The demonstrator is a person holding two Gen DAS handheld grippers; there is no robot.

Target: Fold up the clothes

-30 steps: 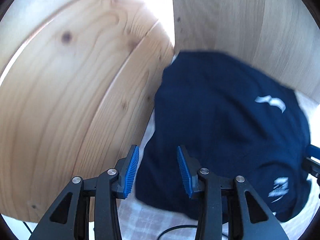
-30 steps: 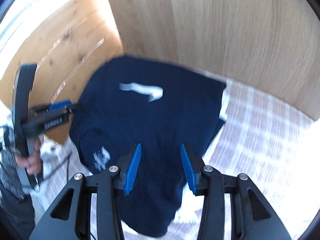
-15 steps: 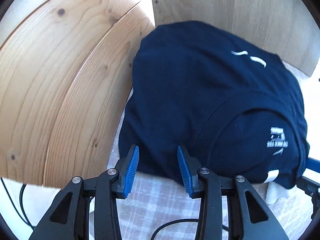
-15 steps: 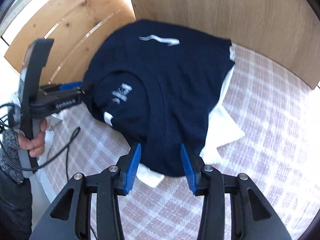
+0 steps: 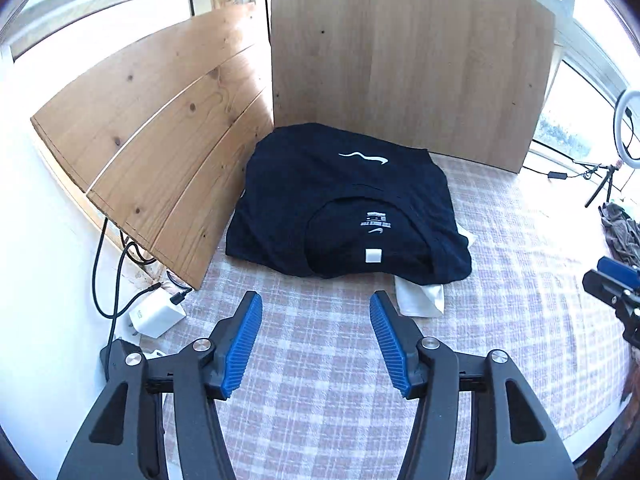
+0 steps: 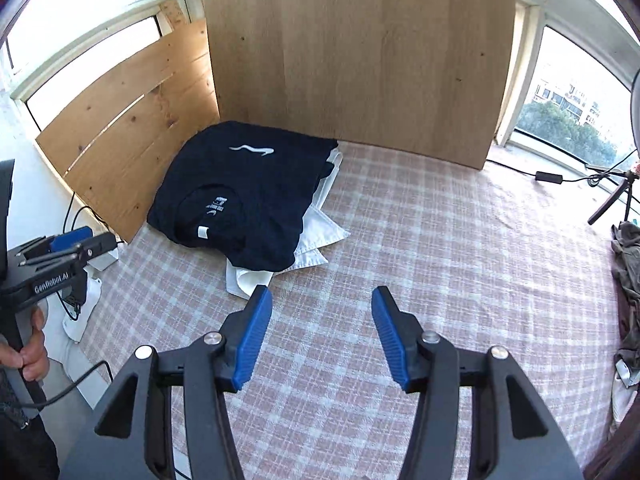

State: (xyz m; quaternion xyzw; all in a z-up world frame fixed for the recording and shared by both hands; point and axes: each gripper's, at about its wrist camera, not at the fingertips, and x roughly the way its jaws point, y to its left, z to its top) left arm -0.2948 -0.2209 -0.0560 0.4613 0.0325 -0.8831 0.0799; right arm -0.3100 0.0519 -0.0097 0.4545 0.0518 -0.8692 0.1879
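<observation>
Navy shirt [image 5: 344,200]: lay folded in the far left corner of the checked surface [image 5: 500,280], against the pine boards [image 5: 160,140] and the upright panel [image 5: 400,60]; neck label faced up.
White garment [image 6: 316,236]: folded beneath the navy one, its edges poking out on the near and right sides.
Left tool [image 5: 316,336]: fingers apart, holding nothing, hovering over bare cloth well short of the stack.
Right tool [image 6: 322,332]: fingers apart, likewise empty, clear of the stack.
Unfolded clothing [image 6: 628,252]: a dark heap at the right edge of the surface.
Step in hand: judged as the gap between garments; the stack looked finished and released.
Next move: probably a reach to the right for the heap, then dragging one piece onto open cloth and spreading it flat.
</observation>
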